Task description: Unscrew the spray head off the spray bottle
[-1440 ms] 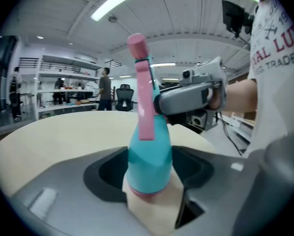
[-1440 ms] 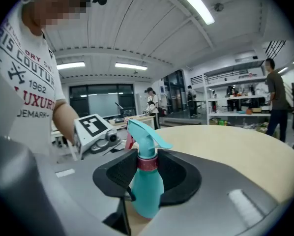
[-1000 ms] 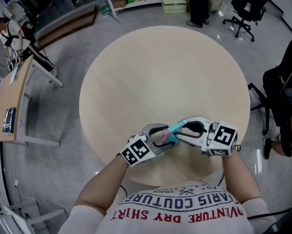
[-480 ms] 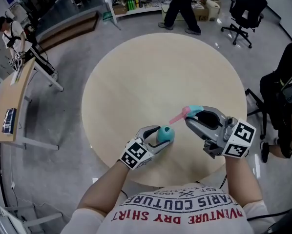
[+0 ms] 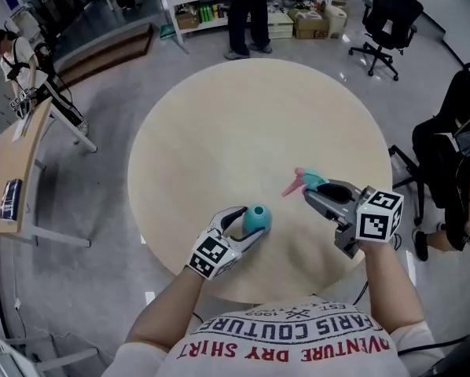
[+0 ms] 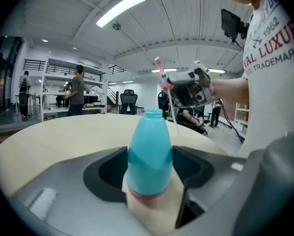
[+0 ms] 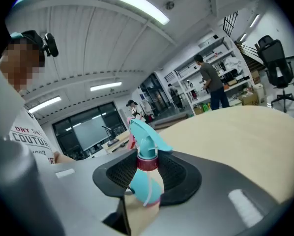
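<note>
Head's already off here: the left gripper [image 5: 249,225] is clamped wide around the belly of the teal spray bottle [image 6: 150,151]. The right gripper [image 5: 312,188] is closed narrow on the red collar [image 7: 147,162] of the spray head [image 5: 306,181], held well clear to the right of the left gripper's jaws. The main worry now is the open neck. If the person tips the left gripper, or its jaws squeeze the soft wall harder, anything inside could slop out over the table [image 5: 258,116]. The dip tube [image 7: 148,188] hangs loose below the right gripper's jaws, so it could drip or catch on something if swung around. With the grip only on the collar, the head could also twist or slide out. As for contents, the bottle stands roughly upright between the left jaws, but the plastic is opaque, so there's no telling whether there's liquid in it.
</note>
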